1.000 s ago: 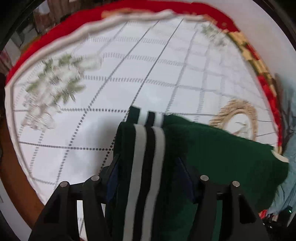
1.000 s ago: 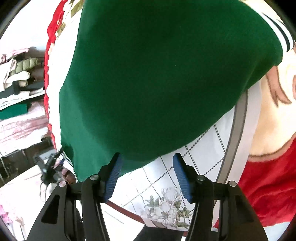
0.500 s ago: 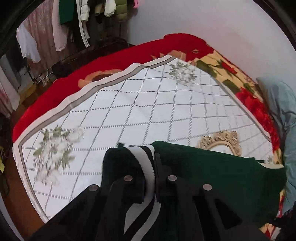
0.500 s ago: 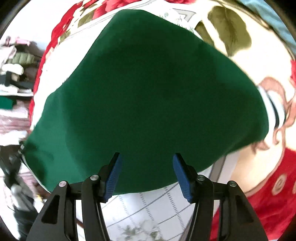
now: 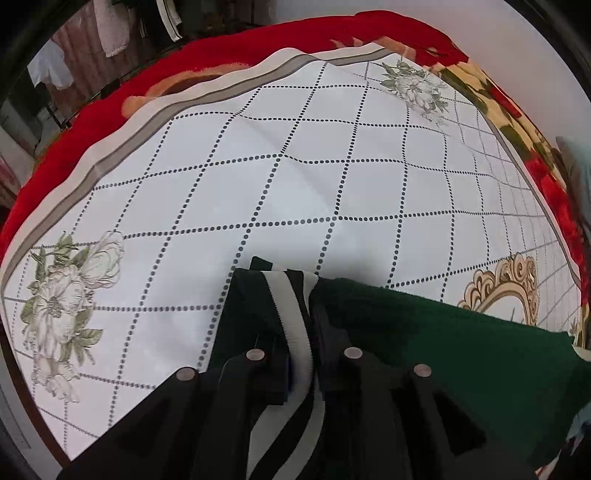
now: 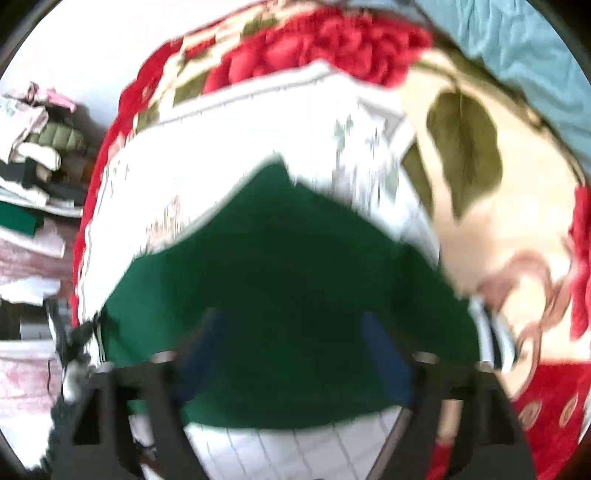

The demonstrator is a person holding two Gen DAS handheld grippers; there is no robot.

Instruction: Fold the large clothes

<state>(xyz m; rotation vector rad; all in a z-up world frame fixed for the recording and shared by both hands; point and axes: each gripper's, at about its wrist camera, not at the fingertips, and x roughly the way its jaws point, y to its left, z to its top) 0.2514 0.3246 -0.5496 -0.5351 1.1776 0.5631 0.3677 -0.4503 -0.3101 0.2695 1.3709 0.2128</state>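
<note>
A dark green garment (image 5: 443, 354) with a black and white striped hem (image 5: 291, 317) lies on a white checked sheet (image 5: 295, 177) on the bed. My left gripper (image 5: 301, 369) is shut on the striped hem, with cloth bunched between its fingers. In the blurred right wrist view the green garment (image 6: 280, 266) fills the middle. My right gripper (image 6: 295, 354) is open, its blue pads (image 6: 384, 354) spread wide over the green cloth near its edge.
A red floral blanket (image 5: 92, 122) lies under the sheet and rings it. A pale blue cloth (image 6: 517, 48) lies at the far right. Stacked clothes (image 6: 33, 155) and hanging clothes (image 5: 110, 33) stand beyond the bed, by a white wall.
My left gripper closed on the striped hem and stays shut on it. My right gripper, still open, moved forward over the green garment's edge; its view is now blurred by motion.
</note>
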